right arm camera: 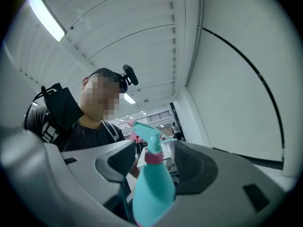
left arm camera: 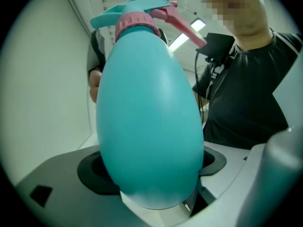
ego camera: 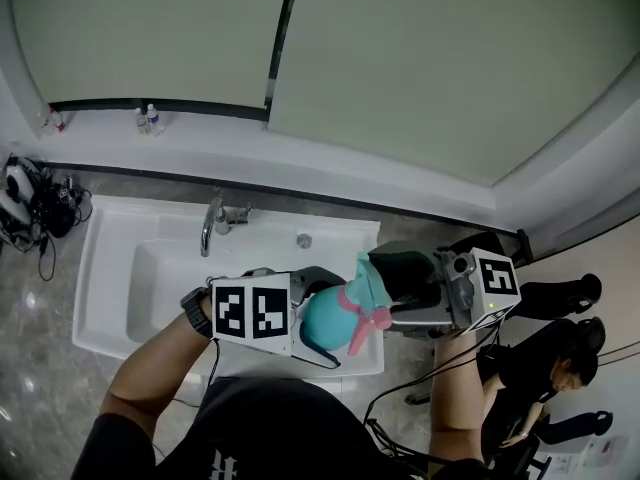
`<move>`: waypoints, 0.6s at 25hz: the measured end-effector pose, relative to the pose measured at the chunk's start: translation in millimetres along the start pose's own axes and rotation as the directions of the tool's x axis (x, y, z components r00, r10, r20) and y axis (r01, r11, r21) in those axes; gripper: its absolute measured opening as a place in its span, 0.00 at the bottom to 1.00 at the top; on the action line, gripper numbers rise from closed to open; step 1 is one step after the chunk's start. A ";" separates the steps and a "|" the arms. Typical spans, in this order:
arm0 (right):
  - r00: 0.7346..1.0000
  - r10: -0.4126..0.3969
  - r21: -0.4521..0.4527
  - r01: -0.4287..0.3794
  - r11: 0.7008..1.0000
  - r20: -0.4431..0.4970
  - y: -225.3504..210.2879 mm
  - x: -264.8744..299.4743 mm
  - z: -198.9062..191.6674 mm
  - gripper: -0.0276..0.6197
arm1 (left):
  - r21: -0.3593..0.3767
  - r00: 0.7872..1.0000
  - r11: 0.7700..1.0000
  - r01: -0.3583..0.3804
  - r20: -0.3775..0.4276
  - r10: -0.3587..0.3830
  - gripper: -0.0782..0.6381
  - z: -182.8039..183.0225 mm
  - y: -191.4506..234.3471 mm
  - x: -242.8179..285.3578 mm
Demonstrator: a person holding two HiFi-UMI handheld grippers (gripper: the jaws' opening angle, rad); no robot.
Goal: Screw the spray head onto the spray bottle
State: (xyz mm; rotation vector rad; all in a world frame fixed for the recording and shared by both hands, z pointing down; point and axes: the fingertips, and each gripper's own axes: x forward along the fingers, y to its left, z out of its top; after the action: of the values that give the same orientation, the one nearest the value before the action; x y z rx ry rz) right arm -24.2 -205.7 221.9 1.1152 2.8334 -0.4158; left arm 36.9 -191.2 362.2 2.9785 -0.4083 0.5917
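Spray bottle (ego camera: 322, 323): smooth, rounded plastic, likely light and slippery, and the walls probably give under a hard squeeze. Best held round the wide belly. Do the turning at the pink collar (left arm camera: 137, 25), not at the thin trigger (left arm camera: 187, 30). Left gripper (left arm camera: 154, 167): jaws clamped on the belly, holding the bottle up in the air over the near rim of the sink (ego camera: 100, 278). Spray head (right arm camera: 144, 131) sits on the neck; can't tell how tight. Right gripper (right arm camera: 154, 161): jaws well apart on either side of the collar, pads clear of it, gripping nothing.
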 end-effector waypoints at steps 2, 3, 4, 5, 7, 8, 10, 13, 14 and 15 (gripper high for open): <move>0.998 0.055 -0.017 -0.056 0.998 -0.030 2.0 12.0 -2.5 0.40 | 0.029 0.999 0.999 0.036 -0.006 -0.036 0.74 0.5 -7.6 1.5; 0.996 0.074 -0.021 -0.075 0.997 -0.046 3.1 16.3 -4.2 0.40 | 0.042 0.999 0.998 0.054 -0.008 -0.054 0.74 0.7 -11.1 2.3; 0.994 0.093 -0.021 -0.095 0.995 -0.061 5.1 19.6 -5.9 0.40 | 0.053 0.997 0.996 0.071 -0.010 -0.070 0.74 1.0 -14.5 3.1; 0.991 0.114 -0.017 -0.115 0.993 -0.074 7.8 22.1 -7.5 0.40 | 0.060 0.996 0.995 0.085 -0.009 -0.085 0.74 1.5 -17.8 3.9; 0.985 0.153 -0.001 -0.154 0.988 -0.084 13.5 25.9 -9.0 0.40 | 0.068 0.994 0.992 0.105 -0.004 -0.105 0.74 2.8 -23.4 5.0; 0.983 0.166 0.004 -0.166 0.986 -0.084 15.9 27.5 -8.9 0.40 | 0.068 0.994 0.992 0.110 0.001 -0.110 0.74 3.3 -25.0 5.3; 0.983 0.161 0.004 -0.161 0.987 -0.086 18.9 30.6 -9.0 0.38 | 0.059 0.994 0.993 0.107 0.009 -0.108 0.74 2.9 -24.9 5.5; 0.989 0.054 -0.008 -0.055 0.998 -0.135 13.7 33.1 -13.9 0.27 | 0.024 0.998 0.997 0.070 0.001 -0.070 0.74 -4.3 -17.3 4.4; 0.986 0.005 -0.016 -0.007 1.000 -0.164 9.8 32.1 -16.7 0.26 | 0.009 0.999 0.999 0.052 -0.009 -0.052 0.74 -7.9 -13.8 4.1; 0.981 -0.045 -0.024 0.041 0.999 -0.191 5.2 30.2 -19.3 0.26 | -0.008 0.999 0.999 0.033 -0.019 -0.033 0.74 -11.3 -9.8 3.9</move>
State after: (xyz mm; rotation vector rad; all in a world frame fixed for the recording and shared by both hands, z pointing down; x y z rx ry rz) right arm -42.2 -176.8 234.4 1.1514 3.0242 -0.2966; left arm 38.9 -181.4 373.8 2.9639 -0.3577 0.6135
